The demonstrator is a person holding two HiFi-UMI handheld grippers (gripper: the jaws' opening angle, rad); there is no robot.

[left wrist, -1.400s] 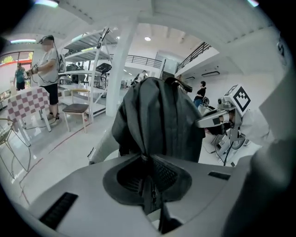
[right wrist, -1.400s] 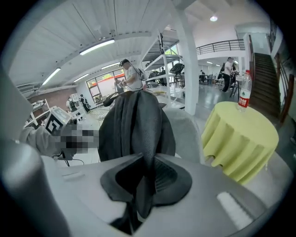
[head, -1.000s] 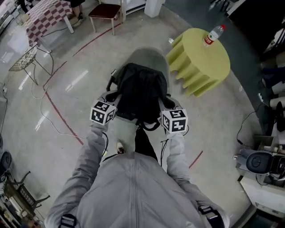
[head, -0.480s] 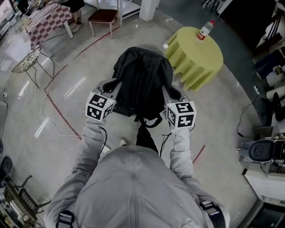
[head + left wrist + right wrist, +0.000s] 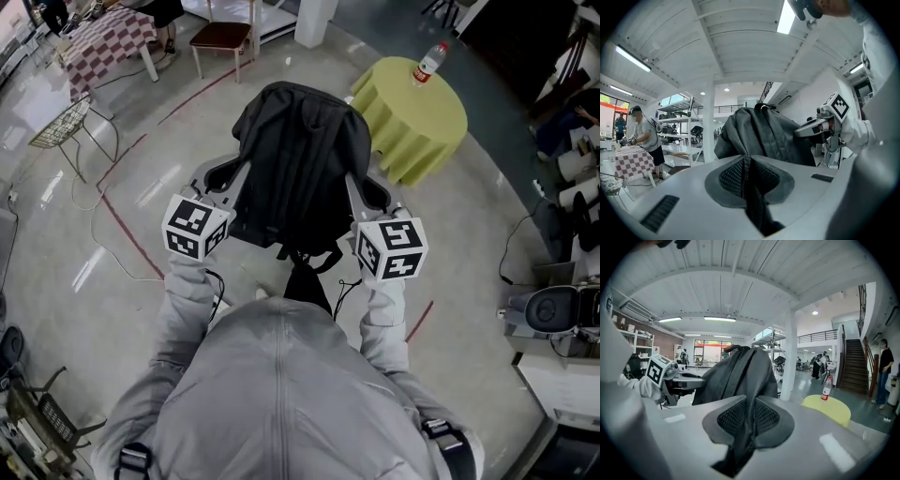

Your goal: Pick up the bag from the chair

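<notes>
The black bag [image 5: 300, 159] hangs lifted between my two grippers, its top tipped away from me. My left gripper [image 5: 228, 180] is shut on the bag's left side. A fold of black fabric [image 5: 749, 187] is pinched between its mesh pads. My right gripper [image 5: 362, 193] is shut on the right side, with a dark strip of fabric [image 5: 749, 427] clamped in its jaws. The bag [image 5: 738, 376] fills the middle of both gripper views. Each gripper view also shows the opposite gripper, beside the bag. The chair is hidden beneath the bag.
A yellow-green round table [image 5: 422, 117] with a bottle [image 5: 429, 61] stands just right of the bag. Further back are a red-seated chair [image 5: 220, 36], a checked table [image 5: 103, 37] and a wire basket [image 5: 58, 124]. Cables [image 5: 103, 253] lie on the floor at left; equipment [image 5: 553, 314] stands at right.
Both grippers rose and spread slightly with the bag in them. The bag came up off the grey chair, which it now covers.
</notes>
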